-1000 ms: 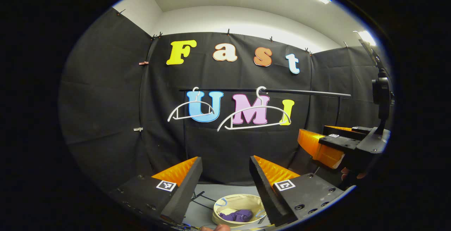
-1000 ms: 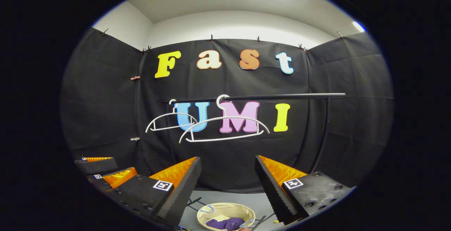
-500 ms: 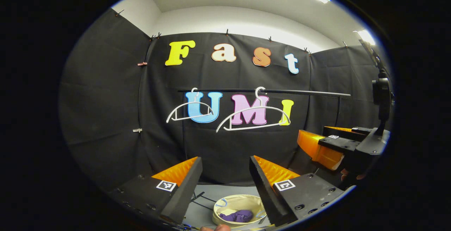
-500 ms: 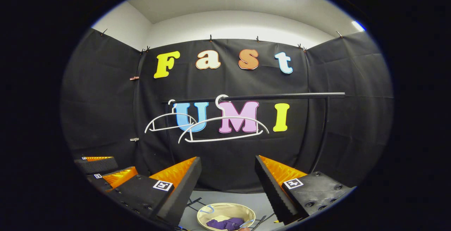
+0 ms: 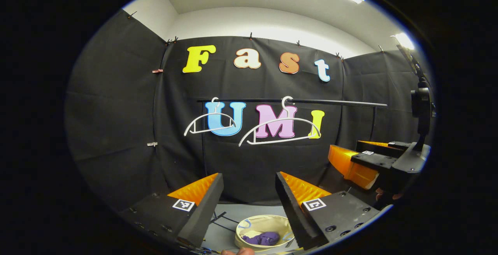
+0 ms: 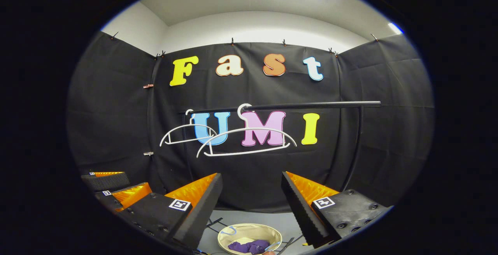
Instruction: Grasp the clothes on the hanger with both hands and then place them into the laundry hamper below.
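Observation:
Two bare white hangers (image 5: 280, 130) (image 6: 247, 140) hang from a black rail (image 5: 334, 102) (image 6: 311, 105). Purple clothes (image 5: 264, 238) (image 6: 249, 246) lie inside the round cream hamper (image 5: 251, 224) (image 6: 237, 231) on the grey floor, far below. My left gripper (image 5: 249, 185) is open with nothing between its fingers, held level and well short of the rail. My right gripper (image 6: 251, 185) is open and empty too. The right gripper (image 5: 362, 158) also appears at the right of the left gripper view, and the left gripper (image 6: 116, 187) at the lower left of the right gripper view.
The rail's upright post (image 6: 356, 150) stands on the right. Thin black stand legs (image 6: 214, 224) lie on the floor beside the hamper. A fingertip (image 5: 239, 251) shows at the bottom edge of the left gripper view.
Almost nothing has moved. Both grippers stay open and only drift slightly; the clothes rest in the hamper throughout.

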`<state>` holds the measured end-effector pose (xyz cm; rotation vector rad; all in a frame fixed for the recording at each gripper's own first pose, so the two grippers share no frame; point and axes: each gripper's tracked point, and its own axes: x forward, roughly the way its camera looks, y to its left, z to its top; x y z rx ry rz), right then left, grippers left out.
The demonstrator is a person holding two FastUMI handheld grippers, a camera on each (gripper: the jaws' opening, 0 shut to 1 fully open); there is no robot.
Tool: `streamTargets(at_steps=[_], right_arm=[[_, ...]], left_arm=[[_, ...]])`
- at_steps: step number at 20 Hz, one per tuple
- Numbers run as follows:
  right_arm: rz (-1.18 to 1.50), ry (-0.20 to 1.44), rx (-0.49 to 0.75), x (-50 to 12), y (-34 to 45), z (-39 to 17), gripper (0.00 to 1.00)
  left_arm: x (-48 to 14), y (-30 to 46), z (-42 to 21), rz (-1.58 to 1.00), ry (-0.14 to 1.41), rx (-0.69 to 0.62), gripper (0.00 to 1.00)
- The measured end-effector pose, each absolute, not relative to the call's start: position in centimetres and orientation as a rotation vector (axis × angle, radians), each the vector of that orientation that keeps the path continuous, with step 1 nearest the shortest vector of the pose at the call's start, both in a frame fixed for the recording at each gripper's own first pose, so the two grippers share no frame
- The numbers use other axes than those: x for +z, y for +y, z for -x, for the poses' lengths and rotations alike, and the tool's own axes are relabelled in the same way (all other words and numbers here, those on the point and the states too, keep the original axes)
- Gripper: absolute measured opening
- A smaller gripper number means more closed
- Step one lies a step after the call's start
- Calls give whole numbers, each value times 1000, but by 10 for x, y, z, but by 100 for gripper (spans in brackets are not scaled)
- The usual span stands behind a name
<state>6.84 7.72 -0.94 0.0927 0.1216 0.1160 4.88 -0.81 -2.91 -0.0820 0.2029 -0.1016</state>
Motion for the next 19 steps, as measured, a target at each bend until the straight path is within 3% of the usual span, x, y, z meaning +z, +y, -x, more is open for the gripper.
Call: streamTargets(at_steps=[19], right_arm=[[-63,104,132,-4,74,-62,100]], left_arm=[[-25,-14,-39,69,191,-100,86]])
